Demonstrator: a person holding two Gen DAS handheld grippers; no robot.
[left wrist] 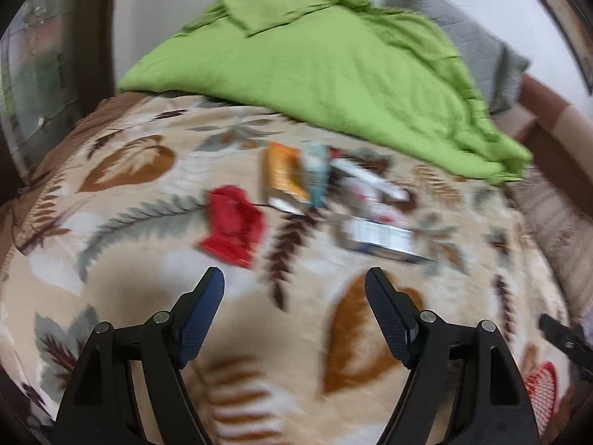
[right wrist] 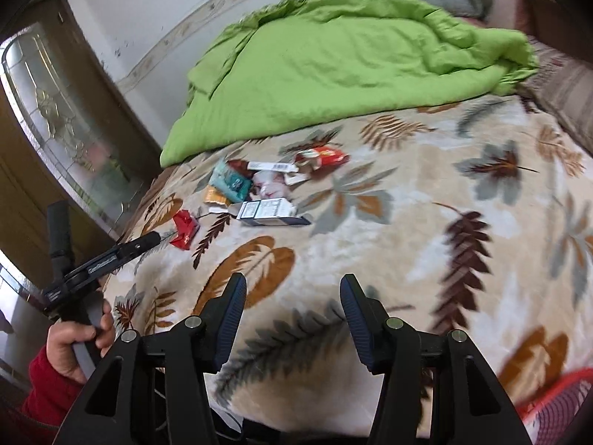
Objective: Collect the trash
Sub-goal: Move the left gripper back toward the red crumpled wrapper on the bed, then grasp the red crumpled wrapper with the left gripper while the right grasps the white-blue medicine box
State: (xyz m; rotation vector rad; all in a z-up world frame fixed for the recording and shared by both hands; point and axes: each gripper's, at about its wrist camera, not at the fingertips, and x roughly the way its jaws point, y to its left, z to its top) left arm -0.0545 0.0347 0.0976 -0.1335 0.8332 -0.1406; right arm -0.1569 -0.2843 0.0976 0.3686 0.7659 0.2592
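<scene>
Two grippers over the bed, both empty and both spread — nothing between the pads of either. The left gripper (left wrist: 294, 278) has its jaws wide apart, and the red wrapper (left wrist: 233, 228) lies just ahead of it, a touch toward its left finger, flat on the leaf-patterned blanket (left wrist: 129, 259). Seen from the right wrist, that same red wrapper (right wrist: 185, 230) sits right off the tip of the left gripper (right wrist: 142, 243), while the right gripper (right wrist: 292, 285) hangs well back from it, jaws moderately parted. Beyond lies the main pile: the white carton (right wrist: 268, 212), long axis running across the view, and the other packets behind it. So the left hand looks nearer — my read is red wrapper first, straight ahead.
</scene>
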